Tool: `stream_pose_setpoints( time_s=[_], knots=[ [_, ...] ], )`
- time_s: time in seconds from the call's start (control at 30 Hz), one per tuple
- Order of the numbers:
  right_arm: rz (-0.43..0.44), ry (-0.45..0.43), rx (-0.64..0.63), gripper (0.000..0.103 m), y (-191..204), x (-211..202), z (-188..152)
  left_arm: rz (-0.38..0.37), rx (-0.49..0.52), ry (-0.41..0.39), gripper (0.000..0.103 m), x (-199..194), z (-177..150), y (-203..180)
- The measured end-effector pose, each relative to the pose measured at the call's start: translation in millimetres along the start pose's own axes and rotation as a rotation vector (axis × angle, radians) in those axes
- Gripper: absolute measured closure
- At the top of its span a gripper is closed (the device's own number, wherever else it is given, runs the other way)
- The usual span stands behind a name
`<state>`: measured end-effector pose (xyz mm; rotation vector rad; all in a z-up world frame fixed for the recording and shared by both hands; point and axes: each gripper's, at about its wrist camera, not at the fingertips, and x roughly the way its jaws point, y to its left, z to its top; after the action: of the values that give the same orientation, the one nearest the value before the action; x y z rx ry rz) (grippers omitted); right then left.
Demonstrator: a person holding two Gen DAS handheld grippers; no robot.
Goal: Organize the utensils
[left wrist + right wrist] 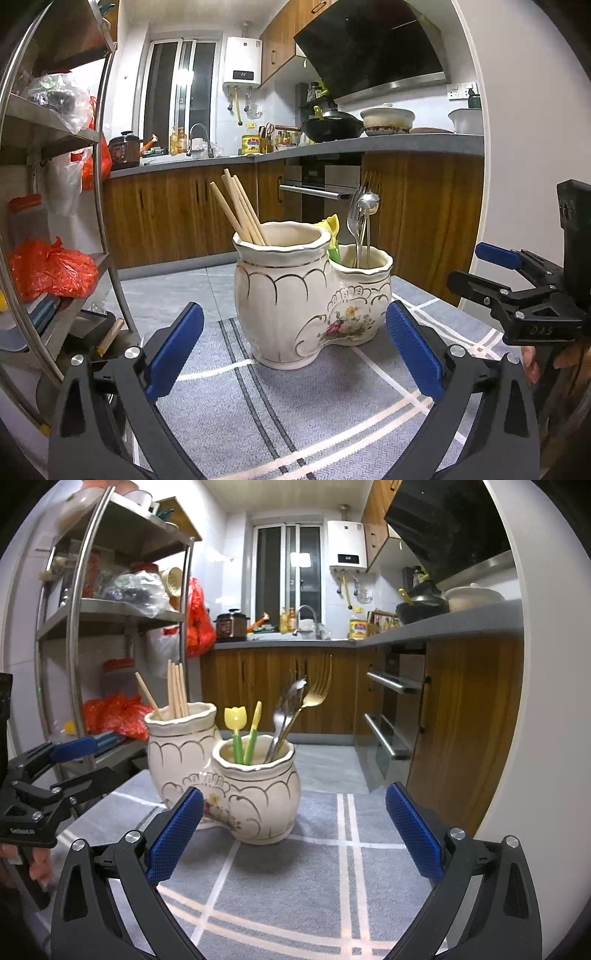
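Observation:
A cream ceramic double-pot holder (295, 295) with gold trim and a flower print stands on the grey table mat (258, 406); it also shows in the right wrist view (255, 797). The taller pot holds wooden chopsticks (238, 206) (176, 690). The lower pot holds metal forks and a spoon (364, 210) (295, 709) and two yellow-green tulip picks (242, 731). My left gripper (295, 350) is open and empty, just in front of the holder. My right gripper (295, 834) is open and empty, also just in front of it.
A steel shelf rack (77, 627) with bags stands to the left of the table. Kitchen cabinets (177, 210) with a grey counter and an oven (395, 716) lie beyond. The right gripper shows at the right of the left wrist view (491, 273).

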<state>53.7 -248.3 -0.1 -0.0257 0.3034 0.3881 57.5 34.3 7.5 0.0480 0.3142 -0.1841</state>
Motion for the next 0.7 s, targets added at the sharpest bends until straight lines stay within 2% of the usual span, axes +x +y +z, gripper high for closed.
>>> stream_pose_setpoints(
  time_s=[0.7],
  knots=[
    [0.0,0.0,0.001,0.005,-0.1,-0.2,-0.2,0.01,-0.001,0.001,0.006,-0.5,0.4,-1.0]
  ],
)
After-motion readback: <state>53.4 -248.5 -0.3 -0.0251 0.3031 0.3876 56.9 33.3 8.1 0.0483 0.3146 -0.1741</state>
